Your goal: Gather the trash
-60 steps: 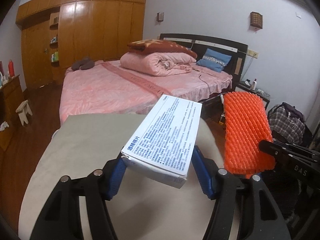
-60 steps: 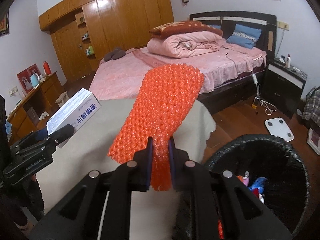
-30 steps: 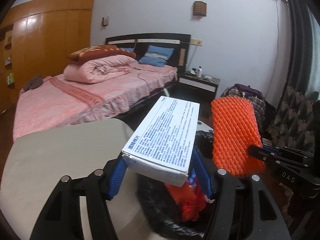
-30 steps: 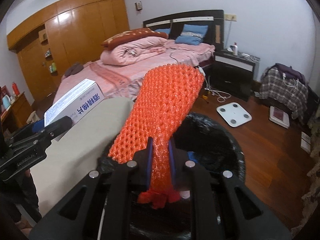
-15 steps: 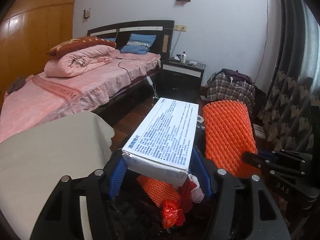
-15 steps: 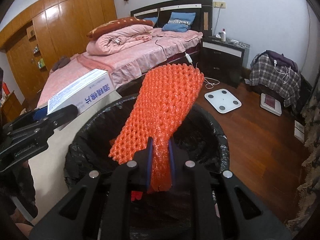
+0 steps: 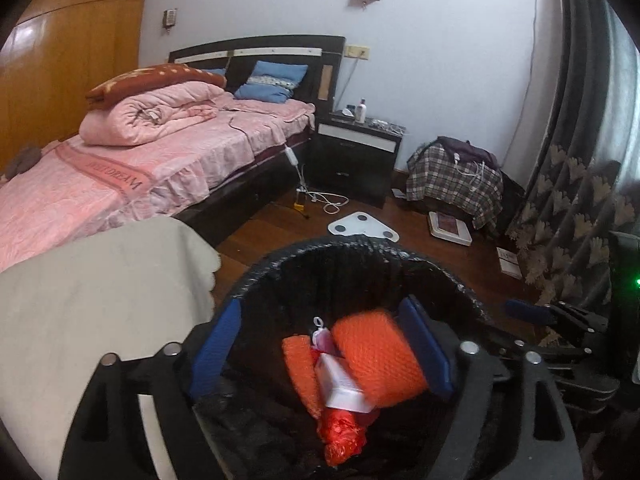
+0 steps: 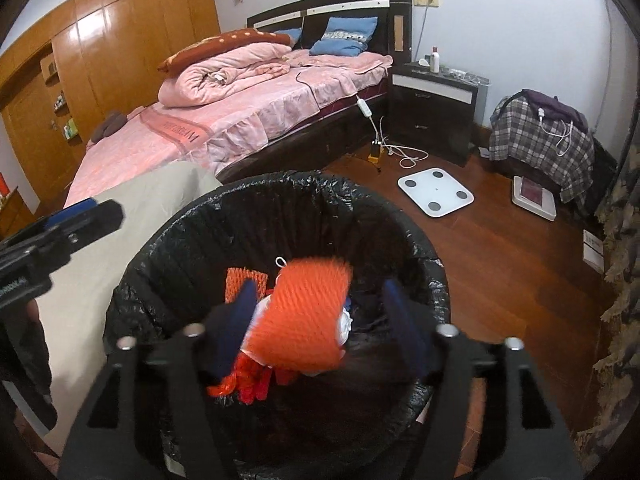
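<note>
Both grippers hang over a bin lined with a black bag (image 7: pixel 360 245) (image 8: pixel 280 184). My left gripper (image 7: pixel 320 320) has its jaws opening, with nothing pressed between the blue pads. The white printed box (image 7: pixel 340 384) lies below it in the bin, among an older orange net (image 7: pixel 300 368) and a red crumpled bag (image 7: pixel 340 432). My right gripper (image 8: pixel 320 292) is also opening. The orange foam net (image 8: pixel 308 316) (image 7: pixel 376 364) is blurred and drops free between its pads into the bin. Each gripper shows at the edge of the other's view: the right gripper (image 7: pixel 532 312) and the left gripper (image 8: pixel 76 216).
A table under a beige cloth (image 7: pixel 100 300) touches the bin's left side. Behind it stands a pink bed (image 8: pixel 240 120) and a dark nightstand (image 8: pixel 436 92). A white scale (image 8: pixel 436 192), a plaid bag (image 8: pixel 540 132) and a curtain (image 7: pixel 568 208) sit on the wooden floor to the right.
Both grippers sank lower over the bin and opened. The white box left the left gripper and now lies in the bin. The orange net left the right gripper and is falling.
</note>
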Motion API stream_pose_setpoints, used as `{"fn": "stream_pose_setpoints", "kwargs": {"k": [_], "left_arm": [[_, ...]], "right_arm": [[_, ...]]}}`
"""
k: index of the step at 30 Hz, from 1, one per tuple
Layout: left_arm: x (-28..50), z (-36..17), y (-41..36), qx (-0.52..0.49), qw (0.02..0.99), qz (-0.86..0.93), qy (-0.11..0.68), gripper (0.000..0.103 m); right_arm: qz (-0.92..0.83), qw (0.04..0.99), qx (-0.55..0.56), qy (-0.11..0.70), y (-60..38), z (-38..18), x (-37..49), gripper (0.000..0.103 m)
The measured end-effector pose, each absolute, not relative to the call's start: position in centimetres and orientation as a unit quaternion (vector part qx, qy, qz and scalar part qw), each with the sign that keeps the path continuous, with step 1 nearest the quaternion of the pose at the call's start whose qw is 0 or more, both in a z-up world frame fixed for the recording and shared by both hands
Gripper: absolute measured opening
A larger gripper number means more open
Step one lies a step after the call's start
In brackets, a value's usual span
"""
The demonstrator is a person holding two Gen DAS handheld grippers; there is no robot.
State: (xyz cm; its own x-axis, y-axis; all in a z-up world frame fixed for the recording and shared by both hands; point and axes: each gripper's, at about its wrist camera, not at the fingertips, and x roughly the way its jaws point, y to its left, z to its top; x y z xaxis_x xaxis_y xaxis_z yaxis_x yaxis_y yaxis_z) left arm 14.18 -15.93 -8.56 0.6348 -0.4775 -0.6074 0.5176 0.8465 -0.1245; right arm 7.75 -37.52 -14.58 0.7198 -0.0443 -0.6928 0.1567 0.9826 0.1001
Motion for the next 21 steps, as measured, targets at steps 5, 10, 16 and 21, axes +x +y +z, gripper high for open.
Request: {"fn": "stream_pose_setpoints", "kwargs": {"k": [5,10,16,21], "left_arm": [[13.3,-7.2,-12.9,0.032,0.915,-0.249,0.315,0.096],[12.2,-5.9,-10.3,0.032,0.923,-0.218,0.315,0.097],[10.1,-4.6,-7.5,0.031,0.932,-0.181,0.313,0.097],[8.2,-3.5,-5.4,0.025,0.936,-0.160,0.311,0.097]], "right_arm": [[-0.055,0.929,0.076,0.357,-36.9,-13.2,6.9,0.092],[-0.038,0.934,0.083,0.346,-35.5,-11.1,5.9,0.096],[-0.012,0.940,0.081,0.330,-33.2,-8.5,4.6,0.096],[0.003,0.946,0.076,0.316,-31.2,-6.1,3.3,0.097]]}}
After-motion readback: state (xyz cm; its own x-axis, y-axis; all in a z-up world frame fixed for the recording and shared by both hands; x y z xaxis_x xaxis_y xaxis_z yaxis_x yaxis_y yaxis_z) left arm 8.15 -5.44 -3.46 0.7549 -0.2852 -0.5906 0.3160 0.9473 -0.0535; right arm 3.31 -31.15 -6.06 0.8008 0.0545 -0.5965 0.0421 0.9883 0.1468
